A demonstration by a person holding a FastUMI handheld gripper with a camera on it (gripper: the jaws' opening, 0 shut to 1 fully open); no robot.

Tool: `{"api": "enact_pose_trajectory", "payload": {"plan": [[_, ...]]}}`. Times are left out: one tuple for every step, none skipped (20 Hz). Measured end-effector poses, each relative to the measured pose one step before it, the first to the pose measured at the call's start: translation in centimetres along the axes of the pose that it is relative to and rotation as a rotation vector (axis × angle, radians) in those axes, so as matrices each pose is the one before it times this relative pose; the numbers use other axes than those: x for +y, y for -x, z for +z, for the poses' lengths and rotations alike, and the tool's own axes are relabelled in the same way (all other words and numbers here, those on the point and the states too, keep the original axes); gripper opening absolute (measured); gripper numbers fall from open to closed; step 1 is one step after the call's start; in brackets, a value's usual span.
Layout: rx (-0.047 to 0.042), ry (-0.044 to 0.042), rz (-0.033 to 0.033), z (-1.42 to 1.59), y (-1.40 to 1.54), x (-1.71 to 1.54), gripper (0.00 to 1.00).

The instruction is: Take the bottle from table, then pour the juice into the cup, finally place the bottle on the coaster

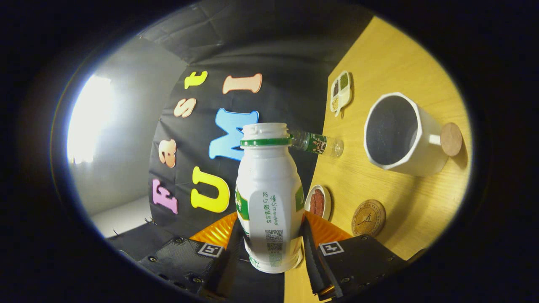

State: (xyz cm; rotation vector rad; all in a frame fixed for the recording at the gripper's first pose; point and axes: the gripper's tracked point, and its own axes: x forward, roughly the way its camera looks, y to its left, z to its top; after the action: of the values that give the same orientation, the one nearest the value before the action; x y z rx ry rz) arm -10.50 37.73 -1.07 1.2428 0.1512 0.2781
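The gripper (271, 244) has its 2 fingers pressed on the lower body of a white, open-necked bottle (269, 198), which is lifted and rolled sideways. To the right, well apart, sits the white cup (400, 134), with a round coaster (368, 217) nearer the fingers. A good pour likely means bringing the neck over the cup before tipping further. The table (404, 59) is pale wood; a black cloth wall (273, 50) stands behind.
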Motion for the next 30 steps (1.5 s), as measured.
{"api": "enact_pose_trajectory", "payload": {"plan": [[0.00703,0.06353,-0.01233,-0.215,-0.083,-0.141,0.68],[0.00510,0.06716,-0.01381,-0.064,0.022,-0.350,0.68],[0.00243,0.05817,-0.01233,-0.004,0.093,-0.394,0.68],[0.00520,0.04930,-0.00917,-0.237,0.177,-0.274,0.68],[0.00629,0.03938,-0.00740,-0.222,-0.149,0.083,0.68],[0.00245,0.03362,-0.00311,-0.086,-0.071,0.038,0.68],[-0.00154,0.03746,-0.00510,-0.005,-0.058,-0.052,0.68],[0.00097,0.04913,-0.01802,-0.001,-0.142,-0.454,0.68],[0.00190,0.05565,-0.02039,0.031,0.002,-0.525,0.68],[0.00583,0.05812,-0.02003,-0.072,-0.053,-0.516,0.68],[0.00262,0.06253,-0.02401,-0.046,-0.041,-0.387,0.68],[-0.00294,0.07273,-0.03035,0.183,-0.025,-0.573,0.68],[-0.00280,0.07914,-0.03679,0.104,0.017,-0.643,0.68],[-0.00824,0.07650,-0.03622,0.153,-0.088,-0.466,0.68],[-0.01423,0.06487,-0.03515,0.253,-0.112,-0.388,0.68],[-0.01419,0.05196,-0.02230,0.341,-0.041,-0.115,0.68],[-0.01160,0.04622,-0.01961,0.243,0.026,0.000,0.68],[-0.01303,0.03852,-0.01820,0.310,0.080,-0.017,0.70],[-0.01525,0.03248,-0.00747,0.298,0.024,0.135,0.70],[-0.00979,0.03144,-0.00597,0.152,-0.007,0.110,0.70],[-0.00561,0.03280,-0.01076,0.197,0.041,0.053,0.70],[-0.00477,0.02926,-0.00539,0.230,-0.116,0.030,0.70],[-0.00381,0.02589,0.00450,0.006,-0.031,0.144,0.70],[0.00061,0.02349,0.00515,0.015,0.061,0.218,0.70],[0.00403,0.02514,0.00493,-0.099,0.049,0.152,0.70],[0.00282,0.02023,0.00746,-0.138,-0.046,0.208,0.70],[-0.00007,0.01484,0.00996,-0.036,-0.480,0.572,0.70],[0.00254,0.01068,0.00813,-0.110,-0.424,0.739,0.70],[0.00452,0.00646,0.00743,-0.160,-0.569,0.696,0.70],[0.00695,0.00554,0.00885,-0.309,-0.586,0.439,0.70]]}}
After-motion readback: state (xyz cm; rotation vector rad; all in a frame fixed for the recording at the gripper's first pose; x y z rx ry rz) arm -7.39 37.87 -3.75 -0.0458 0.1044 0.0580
